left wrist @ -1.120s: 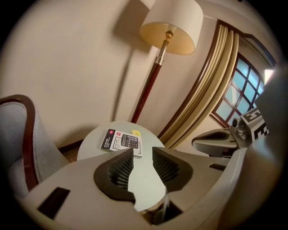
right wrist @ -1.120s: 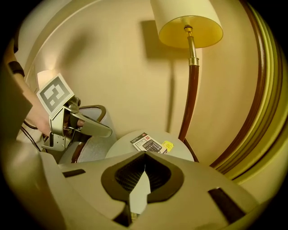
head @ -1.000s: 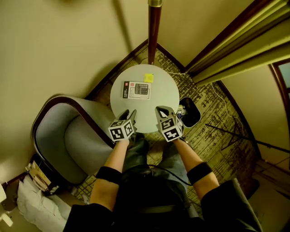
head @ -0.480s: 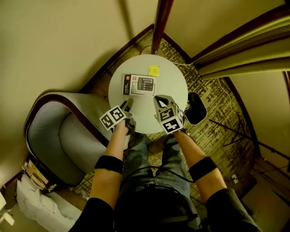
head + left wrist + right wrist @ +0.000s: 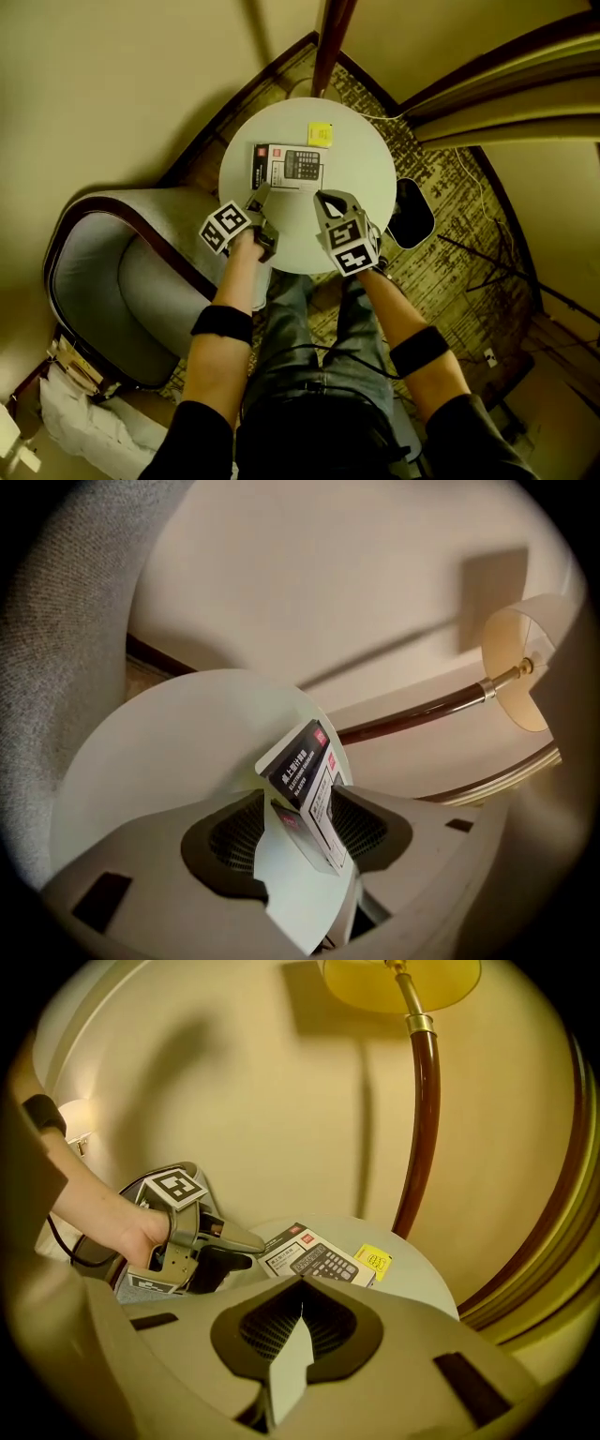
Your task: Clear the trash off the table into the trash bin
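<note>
A round white surface (image 5: 367, 183) stands in a corner of the room. A flat white and black cardboard calculator box (image 5: 289, 167) lies near the middle of the surface, and a small square yellow sticky note (image 5: 320, 134) lies flat toward its far edge. A black oval trash bin (image 5: 413, 214) sits on the patterned carpet just beside the right edge of the surface. A grey upholstered armchair with a dark wooden frame (image 5: 103, 281) stands against the left edge of the surface, and the brown pole of a floor lamp (image 5: 334, 42) rises just behind its far edge.

The left tool (image 5: 300, 797) reaches over the near left part of the surface, rolled onto its side. Its 2 jaws stand apart and have just been opening. The near end of the calculator box sits between them, and the left pad is clear of the box, so the box is not clamped.

The right tool (image 5: 300, 1309) hovers over the near right part of the surface, pointing down toward it. Its 2 jaws are pressed together with nothing between them.
</note>
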Motion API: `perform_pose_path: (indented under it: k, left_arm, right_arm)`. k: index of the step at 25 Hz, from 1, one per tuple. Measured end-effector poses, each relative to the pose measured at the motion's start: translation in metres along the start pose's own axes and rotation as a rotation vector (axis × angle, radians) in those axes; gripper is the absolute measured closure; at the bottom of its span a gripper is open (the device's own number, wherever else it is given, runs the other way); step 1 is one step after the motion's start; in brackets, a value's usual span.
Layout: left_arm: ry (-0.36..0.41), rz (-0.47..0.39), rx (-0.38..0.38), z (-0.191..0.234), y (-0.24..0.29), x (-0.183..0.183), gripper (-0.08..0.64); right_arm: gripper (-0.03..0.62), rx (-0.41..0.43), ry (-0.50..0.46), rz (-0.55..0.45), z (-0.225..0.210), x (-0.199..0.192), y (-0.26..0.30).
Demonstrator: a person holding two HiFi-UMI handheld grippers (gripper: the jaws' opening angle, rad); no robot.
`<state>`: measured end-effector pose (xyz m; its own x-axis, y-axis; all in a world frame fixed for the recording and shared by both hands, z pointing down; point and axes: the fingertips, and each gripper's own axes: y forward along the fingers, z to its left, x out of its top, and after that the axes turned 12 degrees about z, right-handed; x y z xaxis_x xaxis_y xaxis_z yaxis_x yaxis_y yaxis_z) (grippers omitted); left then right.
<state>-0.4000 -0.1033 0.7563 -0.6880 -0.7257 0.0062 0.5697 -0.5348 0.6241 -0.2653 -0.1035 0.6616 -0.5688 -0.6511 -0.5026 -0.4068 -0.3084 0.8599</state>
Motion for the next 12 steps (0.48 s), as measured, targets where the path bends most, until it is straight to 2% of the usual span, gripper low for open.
perform_pose_path:
  k: [7, 9, 12]
  left_arm:
    - [-0.017, -0.015, -0.001, 0.004, 0.012, 0.008, 0.349]
    - [-0.011, -0.03, 0.003, 0.004, 0.012, 0.009, 0.443]
    - [-0.002, -0.052, -0.026, -0.001, 0.012, 0.011, 0.521]
  right_arm:
    - [0.592, -0.005, 0.03, 0.017, -0.002, -0.018, 0.004]
    - [0.592, -0.01, 0.038, 0.02, -0.006, -0.023, 0.003]
    - [0.592, -0.017, 0.046, 0.025, -0.011, -0.028, 0.002]
